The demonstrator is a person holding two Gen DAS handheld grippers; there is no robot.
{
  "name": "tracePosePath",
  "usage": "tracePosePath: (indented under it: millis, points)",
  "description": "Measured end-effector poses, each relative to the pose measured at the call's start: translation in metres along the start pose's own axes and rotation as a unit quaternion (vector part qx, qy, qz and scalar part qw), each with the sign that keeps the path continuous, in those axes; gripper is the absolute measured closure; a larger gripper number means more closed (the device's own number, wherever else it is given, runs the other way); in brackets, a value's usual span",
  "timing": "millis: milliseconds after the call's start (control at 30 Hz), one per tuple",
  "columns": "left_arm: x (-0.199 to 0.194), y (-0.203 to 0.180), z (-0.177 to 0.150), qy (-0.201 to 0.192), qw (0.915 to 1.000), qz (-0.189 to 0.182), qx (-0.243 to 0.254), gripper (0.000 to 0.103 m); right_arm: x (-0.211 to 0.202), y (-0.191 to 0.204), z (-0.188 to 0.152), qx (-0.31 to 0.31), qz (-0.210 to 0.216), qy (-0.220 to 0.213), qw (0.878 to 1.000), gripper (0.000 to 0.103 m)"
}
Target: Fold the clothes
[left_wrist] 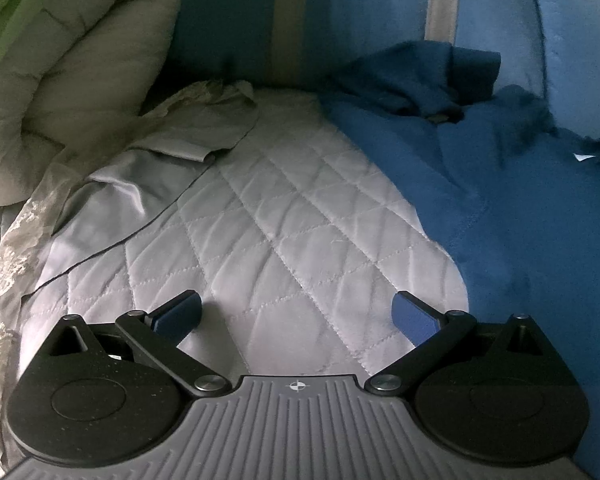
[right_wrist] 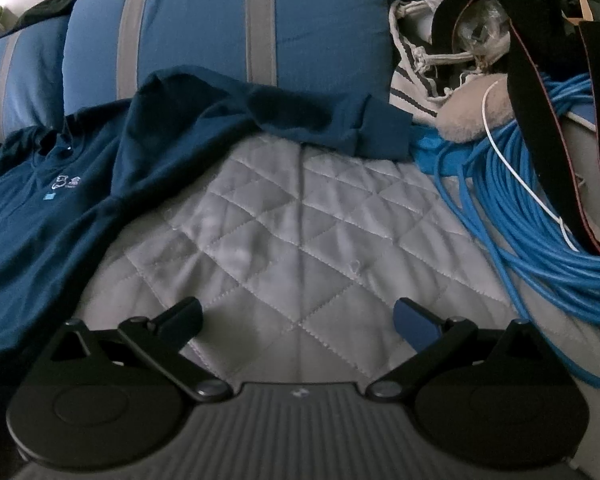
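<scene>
**Both grippers open, shirt not yet gripped**

The left gripper [left_wrist: 298, 312] and right gripper [right_wrist: 298, 316] hover over the quilt [left_wrist: 284, 216], jaws spread fully wide and empty. The blue shirt [right_wrist: 80, 200] lies spread between them, front up, one sleeve [right_wrist: 340, 124] flung out against the pillow [right_wrist: 204, 28]. This flanking stance likely prepares a grasp on each side. The cable [right_wrist: 520, 216] lies coiled near the sleeve.

No legible text is found. A small white printed emblem [right_wrist: 65, 182], too blurred to be read, is carried on the chest of the dark blue cotton shirt [right_wrist: 60, 216], above a small light-blue patch [right_wrist: 50, 197].
</scene>
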State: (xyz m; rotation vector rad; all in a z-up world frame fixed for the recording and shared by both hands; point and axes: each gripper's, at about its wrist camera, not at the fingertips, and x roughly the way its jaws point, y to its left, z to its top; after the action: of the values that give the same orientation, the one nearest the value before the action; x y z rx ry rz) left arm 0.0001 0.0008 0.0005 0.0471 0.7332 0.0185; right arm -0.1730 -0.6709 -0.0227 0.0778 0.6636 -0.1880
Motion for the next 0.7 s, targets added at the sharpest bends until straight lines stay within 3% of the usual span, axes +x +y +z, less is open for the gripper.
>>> tracePosePath:
  millis: [200,400,533,700]
  points:
    - [0.001,-0.003,0.003,0.014,0.9999,-0.002,0.000,0.000,-0.001,-0.002,0.002,0.018,0.015,0.001,1.000,0.001]
    - [-0.009,-0.001,0.001,0.021,0.9995,-0.019,-0.014,0.000,-0.010,0.006,0.001,0.017,-0.006,0.021,1.000,0.001]
    - [-0.035,0.016,0.005,-0.005,0.9978,-0.044,-0.050,0.000,-0.029,0.007,-0.003,0.018,-0.006,0.026,0.999,0.000]
    - [-0.084,0.027,0.013,-0.044,0.9943,-0.084,-0.049,0.000,-0.068,-0.002,-0.008,0.010,-0.012,0.004,1.000,0.000]
